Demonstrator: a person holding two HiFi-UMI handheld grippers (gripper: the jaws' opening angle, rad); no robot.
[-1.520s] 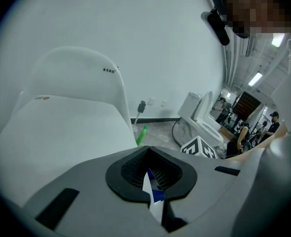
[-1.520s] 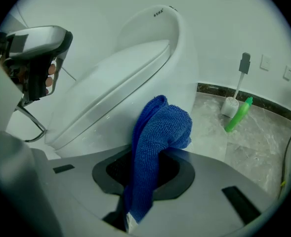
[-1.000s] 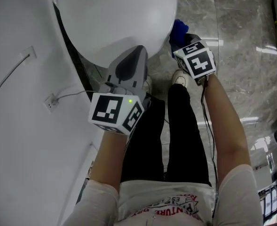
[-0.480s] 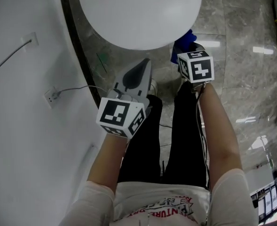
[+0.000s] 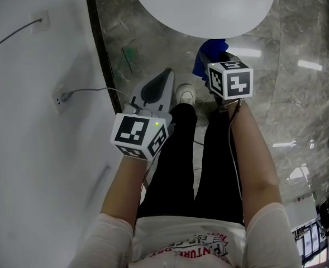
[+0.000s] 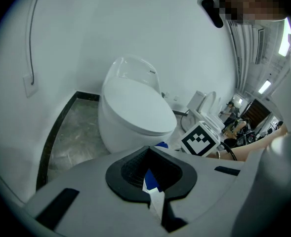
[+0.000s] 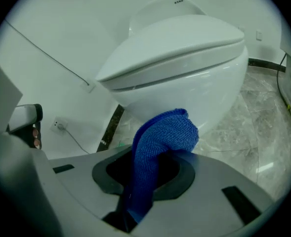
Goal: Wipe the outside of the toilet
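Note:
The white toilet (image 5: 203,4) fills the top of the head view, lid down. My right gripper (image 5: 211,57) is just in front of the bowl, shut on a blue cloth (image 5: 208,52). In the right gripper view the cloth (image 7: 160,142) rises out of the shut jaws, and the bowl (image 7: 185,68) is close behind it, apart from it. My left gripper (image 5: 165,76) hovers lower left of the bowl over the floor. Seen from the left gripper view, its jaws (image 6: 150,181) are shut on nothing, the toilet (image 6: 135,112) a short way ahead.
A white wall on the left carries a socket (image 5: 61,98) with a cable, and a black skirting strip (image 5: 100,54) runs along its foot. The floor is grey marble (image 5: 298,66). The person's legs and a white shoe (image 5: 185,94) are between the grippers. More toilets (image 6: 204,102) stand behind.
The toilet has slid up and to the right in the head view. Both grippers have come back from the bowl, and the blue cloth has left its front.

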